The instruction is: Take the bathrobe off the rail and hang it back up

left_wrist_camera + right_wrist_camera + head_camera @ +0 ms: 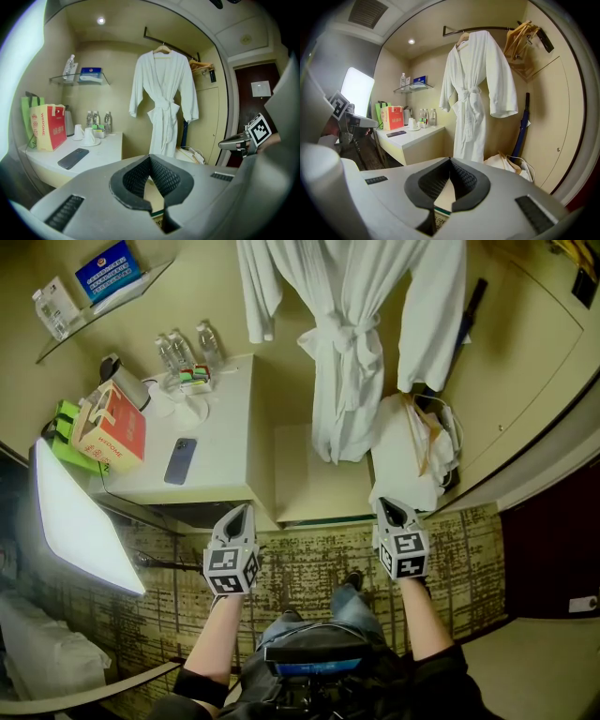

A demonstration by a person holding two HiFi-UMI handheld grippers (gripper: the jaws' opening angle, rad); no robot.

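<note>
The left hand-held gripper and right hand-held gripper have grey tapered shells and black ribbed pads. Each carries a cube of black-and-white square markers at its 6 o'clock end. The operator wears dark short sleeves, blue jeans and dark shoes.

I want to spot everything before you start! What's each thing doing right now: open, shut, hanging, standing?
bathrobe, hanging from the rail on a hanger, belt tied.
left gripper, shut, empty.
right gripper, shut, empty.
smartphone, lying flat on the desk.
water bottles, standing upright.
red paper bag, standing upright.
</note>
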